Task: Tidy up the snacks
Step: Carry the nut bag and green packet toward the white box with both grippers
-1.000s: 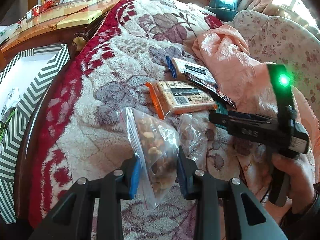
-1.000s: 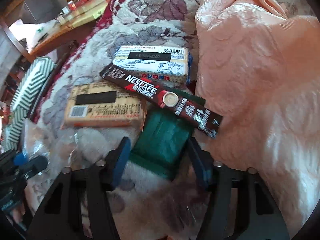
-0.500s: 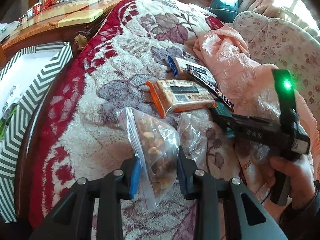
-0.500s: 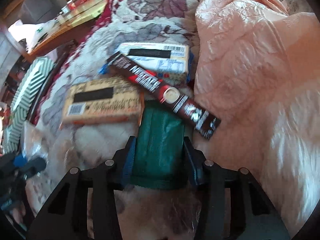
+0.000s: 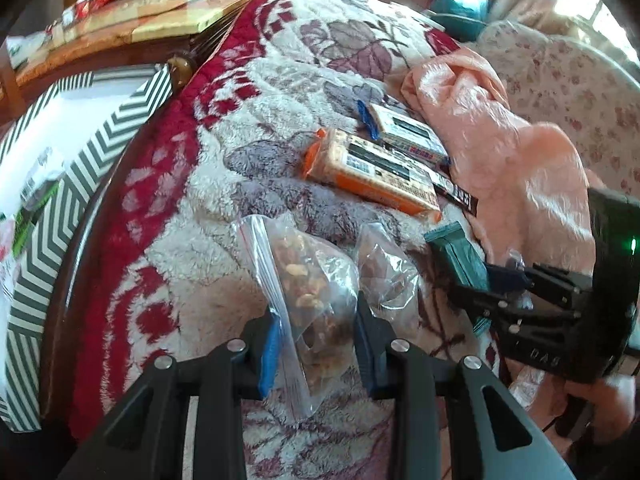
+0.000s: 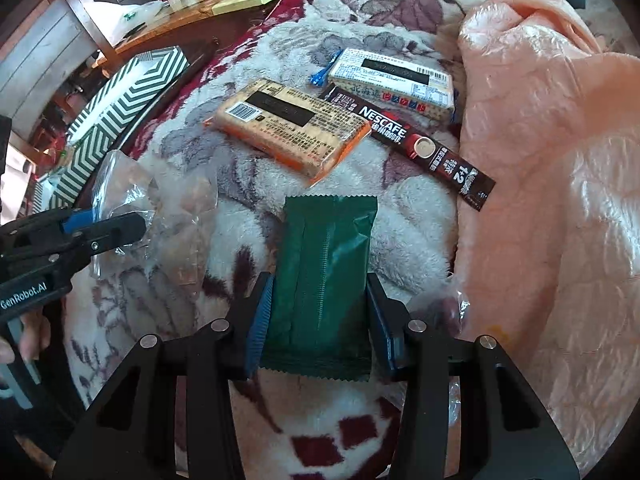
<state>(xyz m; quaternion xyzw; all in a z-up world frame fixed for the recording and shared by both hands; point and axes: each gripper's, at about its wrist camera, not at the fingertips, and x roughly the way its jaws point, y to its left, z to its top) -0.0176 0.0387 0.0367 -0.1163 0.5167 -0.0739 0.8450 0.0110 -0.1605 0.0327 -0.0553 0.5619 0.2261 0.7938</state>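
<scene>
Left wrist view: the left tongs (image 5: 316,342) clamp a clear zip bag of nuts (image 5: 308,292) above the floral blanket (image 5: 280,80).

Right wrist view: the right tongs (image 6: 318,320) grip a green packet (image 6: 324,276), just short of the orange cracker pack (image 6: 292,124) and Nescafe stick (image 6: 416,144).

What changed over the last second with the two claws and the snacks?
The right claw moved forward around the green packet and closed on it; a second ago its pads stood apart from the packet. The packet now looks raised off the blanket. The left claw stays clamped on the nut bag. The orange pack, white pack and Nescafe stick lie as before.
</scene>
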